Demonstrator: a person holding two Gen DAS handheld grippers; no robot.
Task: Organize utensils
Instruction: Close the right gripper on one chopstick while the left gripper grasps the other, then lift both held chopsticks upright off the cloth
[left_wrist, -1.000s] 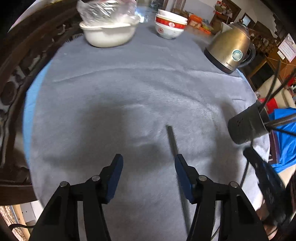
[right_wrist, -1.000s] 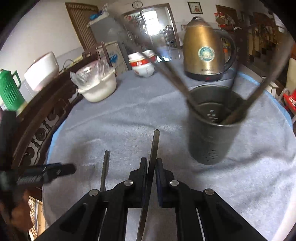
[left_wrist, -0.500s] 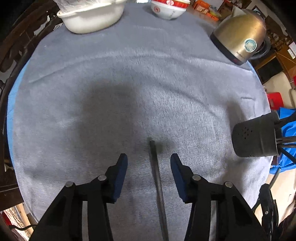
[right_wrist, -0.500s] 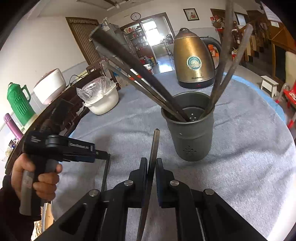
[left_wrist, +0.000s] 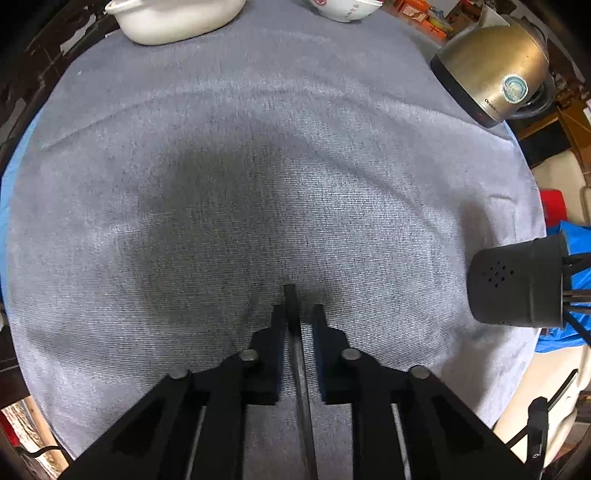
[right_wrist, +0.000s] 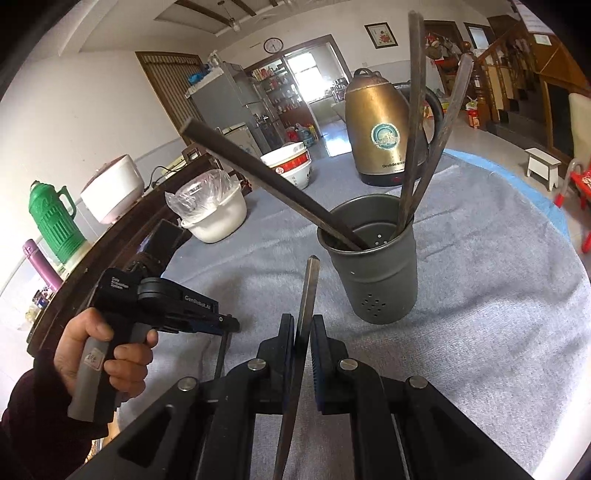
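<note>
A dark chopstick (left_wrist: 295, 332) lies on the grey tablecloth (left_wrist: 258, 166). My left gripper (left_wrist: 298, 314) straddles it with the jaws nearly closed around it, low on the cloth. My right gripper (right_wrist: 303, 325) is shut on another dark chopstick (right_wrist: 308, 291) and holds it above the cloth, just left of the dark perforated utensil cup (right_wrist: 373, 269). The cup holds three dark chopsticks (right_wrist: 413, 129). The cup also shows at the right edge of the left wrist view (left_wrist: 517, 280). The left gripper (right_wrist: 162, 306) appears in the right wrist view, held by a hand.
A brass electric kettle (right_wrist: 384, 129) stands behind the cup, also at the far right in the left wrist view (left_wrist: 498, 74). A white basin (right_wrist: 214, 218) with a plastic bag and stacked red-white bowls (right_wrist: 291, 166) stand at the far side. A dark wooden chair back (right_wrist: 110, 251) borders the left.
My left gripper has come down over the lying chopstick and closed its jaws from wide open to nearly shut around it. My right gripper has risen with its chopstick near the cup.
</note>
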